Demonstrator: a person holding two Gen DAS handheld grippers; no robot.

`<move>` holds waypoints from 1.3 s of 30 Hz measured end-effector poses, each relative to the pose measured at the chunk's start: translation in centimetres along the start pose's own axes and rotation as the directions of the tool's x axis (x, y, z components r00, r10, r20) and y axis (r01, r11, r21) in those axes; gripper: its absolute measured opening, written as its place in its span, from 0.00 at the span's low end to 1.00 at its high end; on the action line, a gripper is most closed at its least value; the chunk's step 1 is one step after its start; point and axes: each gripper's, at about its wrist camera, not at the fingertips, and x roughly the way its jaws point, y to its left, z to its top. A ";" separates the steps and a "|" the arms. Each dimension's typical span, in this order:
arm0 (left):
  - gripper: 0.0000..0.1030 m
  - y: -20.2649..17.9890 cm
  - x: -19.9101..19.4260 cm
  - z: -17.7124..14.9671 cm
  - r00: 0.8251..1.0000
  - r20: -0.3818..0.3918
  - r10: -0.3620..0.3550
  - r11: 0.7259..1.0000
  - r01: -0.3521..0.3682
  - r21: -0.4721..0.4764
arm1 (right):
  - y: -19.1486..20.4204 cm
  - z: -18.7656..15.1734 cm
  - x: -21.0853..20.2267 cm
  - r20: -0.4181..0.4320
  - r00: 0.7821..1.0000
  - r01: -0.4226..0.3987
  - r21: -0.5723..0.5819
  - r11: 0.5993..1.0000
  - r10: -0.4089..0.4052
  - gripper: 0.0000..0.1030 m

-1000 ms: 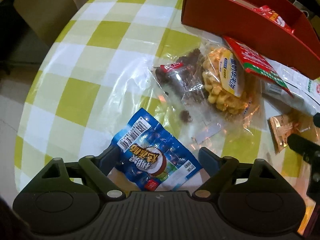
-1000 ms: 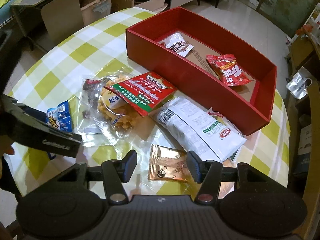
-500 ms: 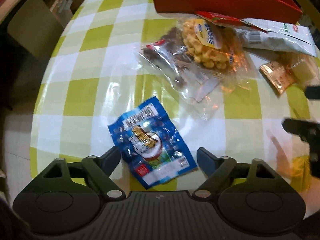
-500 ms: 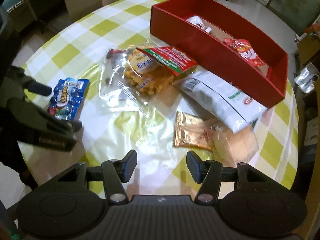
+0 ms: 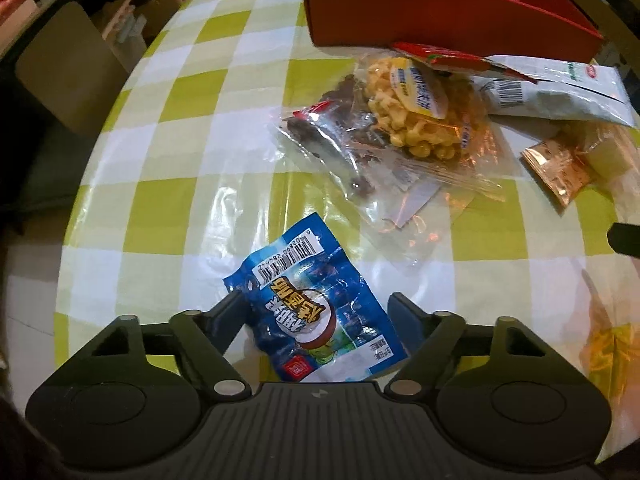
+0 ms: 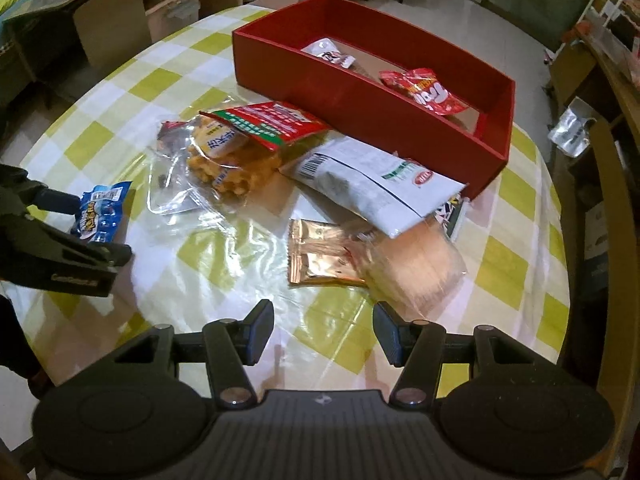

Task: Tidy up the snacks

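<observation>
A blue snack packet (image 5: 316, 308) lies on the checked tablecloth between the open fingers of my left gripper (image 5: 318, 312); it also shows in the right wrist view (image 6: 100, 210). My right gripper (image 6: 322, 334) is open and empty above the cloth, just short of a copper foil packet (image 6: 320, 256). A red box (image 6: 360, 104) at the back holds a red bag (image 6: 424, 90) and a white packet (image 6: 330, 54). A yellow snack bag (image 5: 416, 112), a red-green packet (image 6: 272, 122) and a white bag (image 6: 368, 182) lie before the box.
A clear bag of dark pieces (image 5: 336, 132) lies left of the yellow bag. A clear round pack (image 6: 416, 264) sits beside the copper packet. The table edge (image 5: 80, 184) curves at left, with a chair (image 5: 68, 68) beyond it.
The right gripper pulled back from the copper packet and rose. The left gripper drew back from the blue packet, then moved forward so its fingers flank the packet again.
</observation>
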 end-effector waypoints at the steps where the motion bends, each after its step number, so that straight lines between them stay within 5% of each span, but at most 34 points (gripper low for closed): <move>1: 0.76 -0.1 -0.1 -0.1 1.000 0.004 0.000 1.000 0.000 0.008 | -0.2 -0.1 0.1 -0.003 1.000 -0.001 0.005 1.000 0.001 0.60; 9: 0.60 -0.2 -1.3 -0.1 0.998 0.025 -0.051 0.999 0.051 0.002 | -4.2 -0.1 0.9 -0.032 0.999 0.027 0.136 0.990 -0.023 0.60; 19: 0.75 -0.8 -0.6 0.1 0.997 0.009 -0.071 0.997 0.071 0.025 | -9.5 3.6 0.2 0.072 0.997 -0.001 0.258 0.966 -0.019 0.60; 28: 0.87 -1.5 0.1 0.1 0.997 -0.021 -0.080 0.995 0.081 0.055 | -4.9 8.6 0.8 0.002 1.000 -0.007 -0.131 0.991 0.007 0.64; 35: 0.94 -0.8 0.6 0.5 0.989 -0.047 -0.140 0.989 0.143 0.045 | -1.9 5.9 -2.9 -0.172 0.966 -0.236 -0.275 0.932 0.193 0.69; 39: 0.96 -0.8 0.7 0.6 0.986 -0.051 -0.156 0.986 0.159 0.050 | -1.8 8.1 -1.5 -0.117 0.990 -0.120 -0.345 0.931 0.084 0.69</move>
